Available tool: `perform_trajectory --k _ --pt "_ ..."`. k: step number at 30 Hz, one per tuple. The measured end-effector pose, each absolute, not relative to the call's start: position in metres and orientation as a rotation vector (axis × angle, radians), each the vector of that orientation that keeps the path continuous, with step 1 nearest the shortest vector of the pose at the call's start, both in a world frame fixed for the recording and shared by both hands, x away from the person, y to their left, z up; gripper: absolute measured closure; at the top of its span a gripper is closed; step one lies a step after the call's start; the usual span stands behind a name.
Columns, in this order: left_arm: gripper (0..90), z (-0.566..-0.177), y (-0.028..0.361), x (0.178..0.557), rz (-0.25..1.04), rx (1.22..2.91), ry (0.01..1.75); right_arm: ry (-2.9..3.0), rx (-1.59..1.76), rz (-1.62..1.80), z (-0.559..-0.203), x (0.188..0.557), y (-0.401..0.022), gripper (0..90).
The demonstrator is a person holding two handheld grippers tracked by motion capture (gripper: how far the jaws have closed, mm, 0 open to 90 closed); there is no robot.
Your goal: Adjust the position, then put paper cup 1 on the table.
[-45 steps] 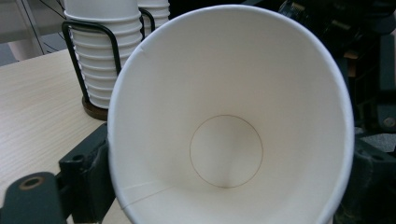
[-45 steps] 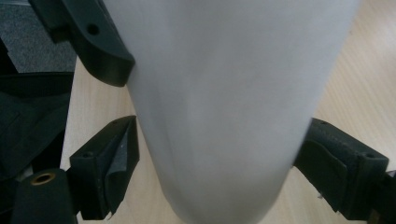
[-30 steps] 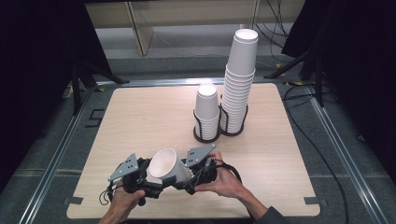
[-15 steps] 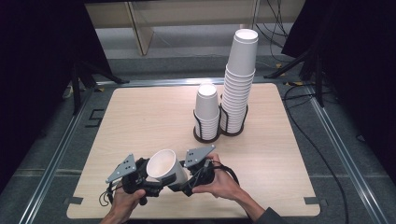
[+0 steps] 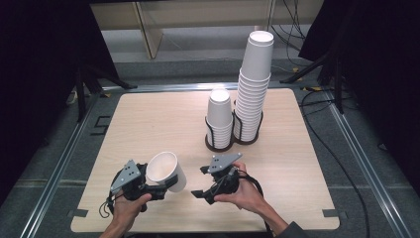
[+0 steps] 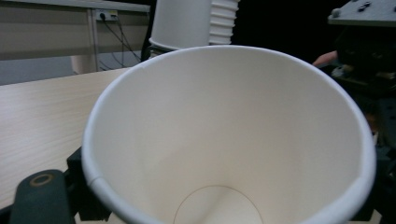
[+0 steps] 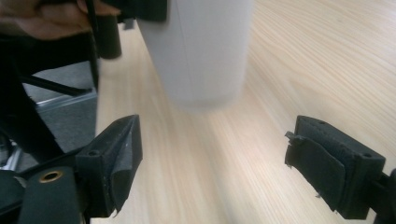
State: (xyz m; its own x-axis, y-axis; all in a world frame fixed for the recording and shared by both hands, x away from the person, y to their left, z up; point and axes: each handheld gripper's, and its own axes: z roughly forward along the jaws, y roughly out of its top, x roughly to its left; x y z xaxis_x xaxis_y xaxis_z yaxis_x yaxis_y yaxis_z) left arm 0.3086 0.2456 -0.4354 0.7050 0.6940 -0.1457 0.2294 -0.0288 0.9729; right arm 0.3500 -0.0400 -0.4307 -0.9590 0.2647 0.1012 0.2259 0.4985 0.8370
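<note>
Near left of the bench (image 5: pixel 148 119): left gripper (image 5: pixel 166 184) in the person's left hand (image 5: pixel 126 206), jaws clamped on a single white paper cup (image 5: pixel 166 171), held just off the wood, tipped so its open mouth faces up and toward the near left. In the left gripper view, cup's interior (image 6: pixel 224 140) close up, rim wide, round base visible deep inside. Just to the right, apart from the cup: right gripper (image 5: pixel 202 182) in the right hand (image 5: pixel 245 193), jaws spread wide and holding nothing, aimed left at the cup. In the right gripper view, cup's wall (image 7: pixel 201 51) ahead of the gap, blurred. Farther back, right of centre: short cup stack (image 5: pixel 219 116) and tall cup stack (image 5: pixel 252 84), each upright in a black wire holder (image 5: pixel 212 141), side by side.
</note>
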Motion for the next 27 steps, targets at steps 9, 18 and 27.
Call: perform_trajectory --k 9,18,27 --pt "13.9 -0.440 0.257 0.318 0.535 1.633 0.822 2.681 0.563 1.414 -0.441 0.349 -0.064 18.9" --pt "13.8 -0.443 0.265 0.323 0.569 1.628 0.868 2.666 0.621 1.412 -0.444 0.346 -0.074 18.9" --pt "13.9 -0.444 0.268 0.327 0.579 1.607 0.879 2.660 0.666 1.415 -0.446 0.343 -0.084 18.7"
